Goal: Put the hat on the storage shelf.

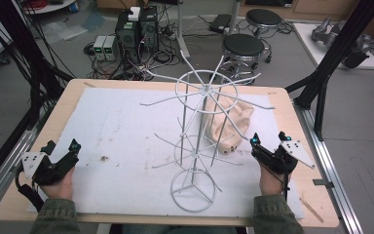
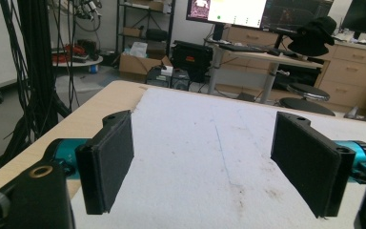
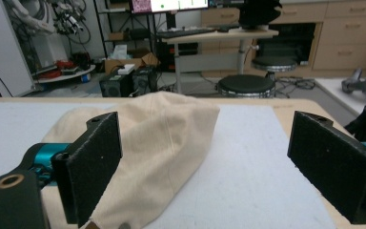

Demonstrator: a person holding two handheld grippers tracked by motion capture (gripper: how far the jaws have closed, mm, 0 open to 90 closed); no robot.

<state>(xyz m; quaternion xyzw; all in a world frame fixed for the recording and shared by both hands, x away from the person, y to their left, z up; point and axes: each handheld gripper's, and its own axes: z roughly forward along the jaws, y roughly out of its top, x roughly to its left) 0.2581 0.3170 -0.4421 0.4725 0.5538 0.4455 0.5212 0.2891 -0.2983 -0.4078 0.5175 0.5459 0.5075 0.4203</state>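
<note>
Left gripper point(image 1: 61, 149): rests near the left end of the worktop's near edge, held in the person's left hand point(image 1: 58, 183); its jaws stand wide apart with nothing between them. In the left gripper view point(image 2: 202, 164) the two black pads point(image 2: 110, 160) frame only bare white mat.

White mat point(image 1: 121, 141): covers most of the wooden worktop point(image 1: 68, 97), leaving a strip of wood along each edge; it carries a few brown stains near the left gripper.

Wire rack point(image 1: 202, 131): white, upright, standing on a round base ring close to the middle of the near edge; thin arms spread out from a hub at the top and from a lower tier. It stands between the two grippers, nearer the right one.

Cap point(image 1: 229, 124): beige cloth, lying on the mat behind and to the right of the rack, toward the right half of the worktop; nothing grips it. In the right gripper view the cap point(image 3: 167, 138) lies just ahead of the jaws, partly behind the left-hand pad point(image 3: 93, 164).

Right gripper point(image 1: 269, 141): near the right end of the near edge, held in the person's right hand point(image 1: 271, 180), pointing at the cap; its jaws are spread wide and hold nothing, as the right gripper view point(image 3: 214, 167) shows.
</note>
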